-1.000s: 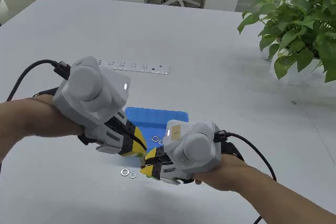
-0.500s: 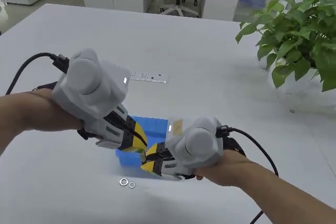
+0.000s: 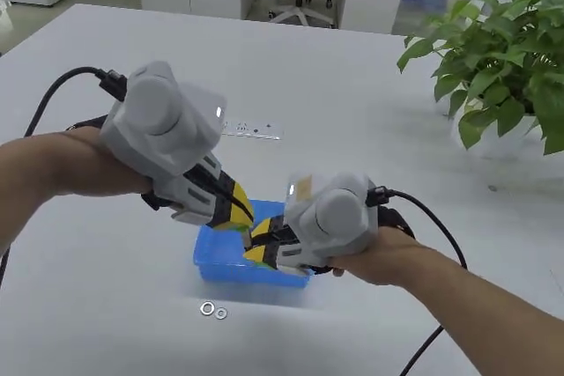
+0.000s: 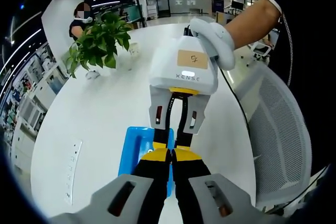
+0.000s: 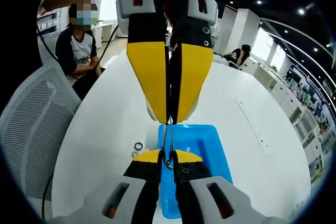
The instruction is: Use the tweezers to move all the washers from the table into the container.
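Our left gripper (image 5: 168,120) is squeezed tight on the tweezers (image 5: 168,139), and their thin tips point down over the blue container (image 5: 205,140). Our right gripper (image 5: 169,157) is right under it, nose to nose. Its jaws sit close together with a thin gap, and the tweezer tips are in that gap. We cannot tell if the jaws press on the tips. There is a tiny dark bit at the tips, too small for us to know what it is. Two washers (image 3: 212,310) lie on the white bench (image 3: 352,129), just beside the near wall of the container.
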The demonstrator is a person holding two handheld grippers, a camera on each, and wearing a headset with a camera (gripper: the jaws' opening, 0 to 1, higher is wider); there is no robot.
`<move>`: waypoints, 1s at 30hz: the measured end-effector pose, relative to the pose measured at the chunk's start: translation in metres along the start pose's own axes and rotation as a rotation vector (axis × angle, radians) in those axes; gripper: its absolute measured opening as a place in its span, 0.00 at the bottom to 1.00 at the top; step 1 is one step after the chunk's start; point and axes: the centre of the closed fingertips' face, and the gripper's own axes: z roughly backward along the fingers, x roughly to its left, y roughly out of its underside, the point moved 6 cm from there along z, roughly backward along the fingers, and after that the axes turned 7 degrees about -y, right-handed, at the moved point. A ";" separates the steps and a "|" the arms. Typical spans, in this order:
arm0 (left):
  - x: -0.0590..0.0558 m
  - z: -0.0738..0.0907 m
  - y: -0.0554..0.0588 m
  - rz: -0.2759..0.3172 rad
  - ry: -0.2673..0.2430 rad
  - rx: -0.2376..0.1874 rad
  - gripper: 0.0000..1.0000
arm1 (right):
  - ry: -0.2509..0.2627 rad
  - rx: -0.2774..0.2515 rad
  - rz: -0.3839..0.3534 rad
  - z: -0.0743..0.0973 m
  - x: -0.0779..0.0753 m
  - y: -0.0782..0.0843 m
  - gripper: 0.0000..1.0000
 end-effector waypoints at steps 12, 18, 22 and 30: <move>0.020 -0.020 0.005 -0.003 -0.007 0.004 0.05 | 0.001 0.007 -0.021 -0.005 -0.022 0.016 0.10; 0.027 -0.031 0.011 -0.003 -0.004 0.012 0.05 | -0.001 0.013 -0.035 -0.010 -0.029 0.028 0.10; 0.031 -0.038 0.014 0.001 -0.004 0.015 0.05 | -0.001 0.014 -0.047 -0.013 -0.034 0.035 0.10; 0.035 -0.051 0.021 0.009 0.003 0.023 0.05 | -0.007 0.026 -0.055 -0.019 -0.039 0.047 0.10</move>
